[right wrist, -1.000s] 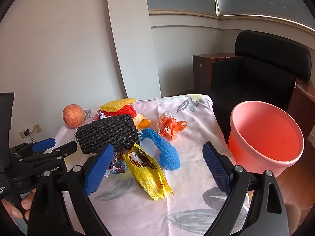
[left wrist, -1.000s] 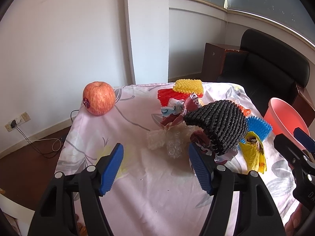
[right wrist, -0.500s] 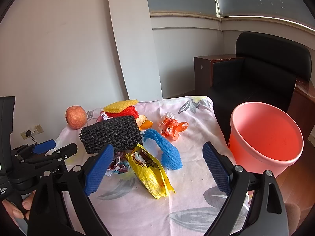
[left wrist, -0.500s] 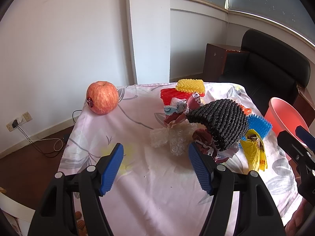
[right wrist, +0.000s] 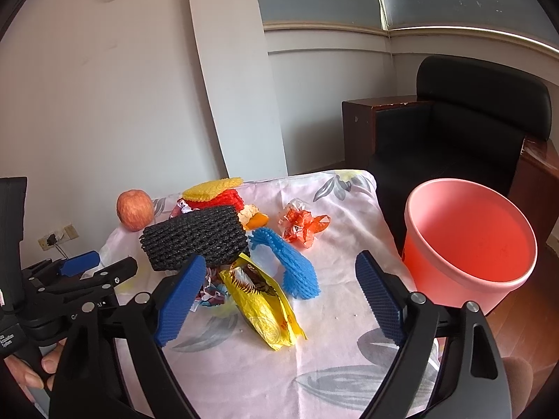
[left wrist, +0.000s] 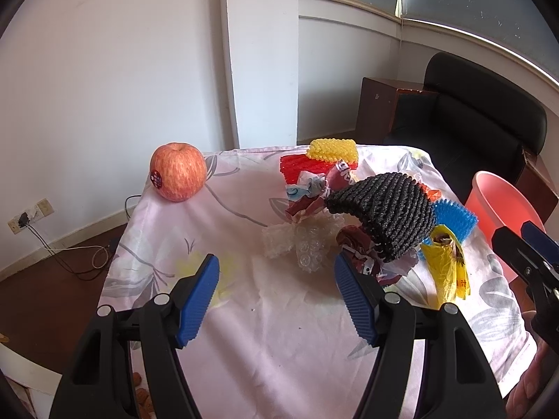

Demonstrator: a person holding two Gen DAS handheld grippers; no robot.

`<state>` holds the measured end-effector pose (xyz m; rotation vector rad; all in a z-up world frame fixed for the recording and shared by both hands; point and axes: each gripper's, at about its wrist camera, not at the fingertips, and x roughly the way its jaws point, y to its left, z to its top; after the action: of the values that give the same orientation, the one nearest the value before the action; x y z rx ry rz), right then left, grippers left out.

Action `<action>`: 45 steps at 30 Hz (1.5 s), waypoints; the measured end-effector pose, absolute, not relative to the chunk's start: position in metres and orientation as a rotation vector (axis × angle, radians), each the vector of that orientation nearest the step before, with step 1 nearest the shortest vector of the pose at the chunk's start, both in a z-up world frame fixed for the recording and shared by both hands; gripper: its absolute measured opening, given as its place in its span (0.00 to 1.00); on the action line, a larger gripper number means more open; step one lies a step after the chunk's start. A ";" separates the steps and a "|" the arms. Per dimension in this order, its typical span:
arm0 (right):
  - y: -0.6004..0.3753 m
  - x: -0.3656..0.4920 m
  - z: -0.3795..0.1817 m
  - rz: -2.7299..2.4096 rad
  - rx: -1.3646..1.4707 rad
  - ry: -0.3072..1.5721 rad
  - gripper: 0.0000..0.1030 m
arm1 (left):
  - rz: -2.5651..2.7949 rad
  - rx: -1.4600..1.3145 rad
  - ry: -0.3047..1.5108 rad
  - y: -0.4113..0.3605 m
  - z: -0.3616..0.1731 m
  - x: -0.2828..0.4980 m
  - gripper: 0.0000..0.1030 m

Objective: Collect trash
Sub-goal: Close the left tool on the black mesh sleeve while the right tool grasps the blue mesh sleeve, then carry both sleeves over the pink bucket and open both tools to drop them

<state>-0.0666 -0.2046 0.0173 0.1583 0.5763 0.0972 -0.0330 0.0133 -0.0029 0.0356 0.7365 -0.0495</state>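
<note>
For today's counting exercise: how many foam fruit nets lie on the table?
4: the black net in front, the blue net right of it, and the yellow net atop the red net behind. More may be hidden beneath.

The left gripper (left wrist: 276, 282) is held with its jaws spread wide and nothing between them; its blue ribbed pads (left wrist: 197, 300) point toward 12 o'clock in the left wrist view. The right gripper (right wrist: 279, 289) is likewise spread wide and empty, its pads (right wrist: 379, 291) pointing toward 12 o'clock in the right wrist view. In that view the left gripper body enters at 9 o'clock, and a hand (right wrist: 33, 366) grips its handle at 8 o'clock, fingertips visible. In the left wrist view the right gripper tip enters at 4 o'clock.
</note>
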 end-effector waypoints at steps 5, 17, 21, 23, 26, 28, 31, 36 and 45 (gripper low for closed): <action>-0.208 -0.066 0.015 0.093 0.164 0.576 0.81 | -0.134 -0.036 0.727 0.024 -0.002 -0.040 0.66; -0.213 -0.049 0.008 0.115 0.166 0.596 0.71 | -0.358 -0.102 0.693 0.004 0.016 -0.043 0.61; -0.216 -0.040 0.007 0.118 0.174 0.615 0.67 | -0.355 -0.110 0.747 -0.007 0.004 -0.024 0.53; -0.219 -0.035 0.004 0.120 0.188 0.631 0.64 | -0.346 -0.118 0.772 -0.010 -0.002 -0.016 0.49; -0.221 -0.029 -0.001 0.132 0.206 0.658 0.57 | -0.340 -0.130 0.797 -0.013 -0.008 -0.006 0.41; -0.220 -0.025 -0.004 0.143 0.204 0.678 0.52 | -0.341 -0.130 0.803 -0.015 -0.010 -0.002 0.33; -0.217 -0.020 -0.010 0.170 0.203 0.708 0.38 | -0.344 -0.126 0.804 -0.017 -0.010 0.000 0.18; -0.219 -0.019 -0.013 0.217 0.229 0.720 0.10 | -0.354 -0.140 0.774 -0.016 -0.003 -0.004 0.08; -0.233 -0.032 0.009 0.222 0.249 0.649 0.08 | -0.399 -0.152 0.683 -0.016 0.027 -0.021 0.06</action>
<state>-0.0324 -0.2328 0.0093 0.2485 0.6487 0.2222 -0.0210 -0.0164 0.0272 -0.1517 0.6834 -0.3988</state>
